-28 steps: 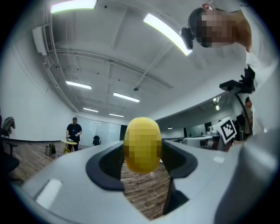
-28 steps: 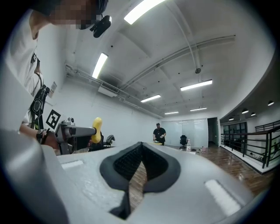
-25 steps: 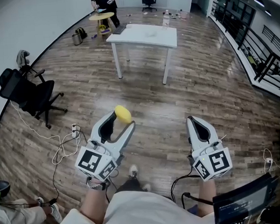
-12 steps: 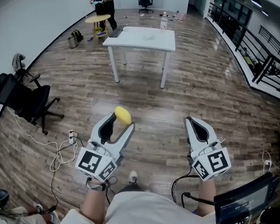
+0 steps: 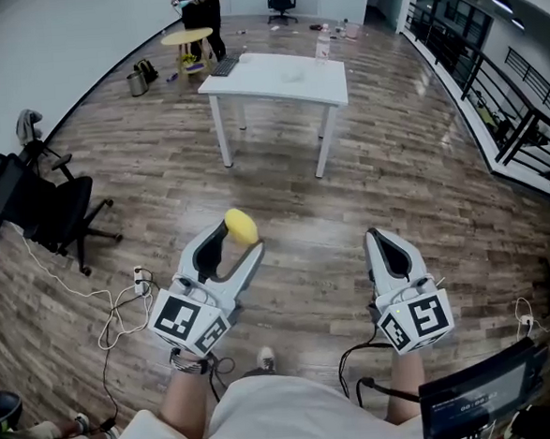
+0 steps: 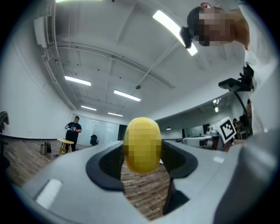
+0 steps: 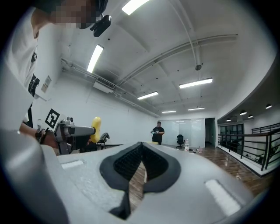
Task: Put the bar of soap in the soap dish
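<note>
My left gripper (image 5: 241,233) is shut on a yellow oval bar of soap (image 5: 242,226), held up above the wooden floor. In the left gripper view the soap (image 6: 142,144) fills the gap between the two jaws. My right gripper (image 5: 377,240) is shut with nothing between its fingertips; in the right gripper view (image 7: 141,146) its pads meet at the tips. That view also shows the soap (image 7: 95,128) off to the left. A white table (image 5: 278,76) stands ahead across the room. I cannot make out a soap dish on it.
A black office chair (image 5: 39,208) stands at the left, with cables and a power strip (image 5: 130,294) on the floor near my feet. A person (image 5: 196,5) stands by a small round table (image 5: 187,38) at the far end. A railing (image 5: 512,122) runs along the right.
The table and chair have slid lower and closer in the head view, as I moved forward. Both grippers hold the same pose, the soap still gripped.
</note>
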`<state>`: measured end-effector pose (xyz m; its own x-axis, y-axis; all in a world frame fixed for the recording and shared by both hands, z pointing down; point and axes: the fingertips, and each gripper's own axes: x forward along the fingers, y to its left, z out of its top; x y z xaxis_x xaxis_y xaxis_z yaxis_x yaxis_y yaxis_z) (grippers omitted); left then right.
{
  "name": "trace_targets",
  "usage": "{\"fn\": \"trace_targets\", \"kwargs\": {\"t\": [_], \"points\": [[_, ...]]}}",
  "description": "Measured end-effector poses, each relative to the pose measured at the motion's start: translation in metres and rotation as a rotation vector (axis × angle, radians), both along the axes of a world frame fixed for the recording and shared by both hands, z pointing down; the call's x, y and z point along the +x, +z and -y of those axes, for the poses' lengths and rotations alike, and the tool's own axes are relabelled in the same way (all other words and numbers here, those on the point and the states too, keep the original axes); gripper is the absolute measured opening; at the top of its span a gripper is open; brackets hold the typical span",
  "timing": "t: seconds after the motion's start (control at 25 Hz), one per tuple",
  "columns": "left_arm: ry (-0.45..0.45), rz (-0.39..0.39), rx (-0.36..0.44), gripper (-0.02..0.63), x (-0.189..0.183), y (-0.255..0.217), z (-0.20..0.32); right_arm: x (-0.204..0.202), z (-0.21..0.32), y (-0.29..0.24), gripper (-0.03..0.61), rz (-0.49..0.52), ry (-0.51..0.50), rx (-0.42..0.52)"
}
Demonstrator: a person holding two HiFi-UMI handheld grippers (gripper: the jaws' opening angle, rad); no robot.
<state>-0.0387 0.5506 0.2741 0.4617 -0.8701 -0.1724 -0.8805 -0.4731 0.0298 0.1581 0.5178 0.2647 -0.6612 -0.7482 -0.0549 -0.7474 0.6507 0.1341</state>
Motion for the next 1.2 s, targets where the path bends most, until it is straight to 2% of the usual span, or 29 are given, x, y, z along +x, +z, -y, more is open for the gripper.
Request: {"fn": "trace_targets", "kwargs": {"t": [0.4,0.76,1.2], "points": [[0.010,-0.012,-0.019,0.273,-0.029,0.006,0.034,-0.023,0.034,0.009,0.003,-0.005,0.054,-0.052],[-0.002,-0.033,-0.034,0.273,-0.052,0.013,0.052,-0.030,0.045,0.010,0.003,0.012,0.110,-0.040],[0.006,-0.037,-0.060,0.272,-0.050,0.021,0.051,-0.036,0.041,0.015,0.003,-0.002,0.093,-0.050]]}}
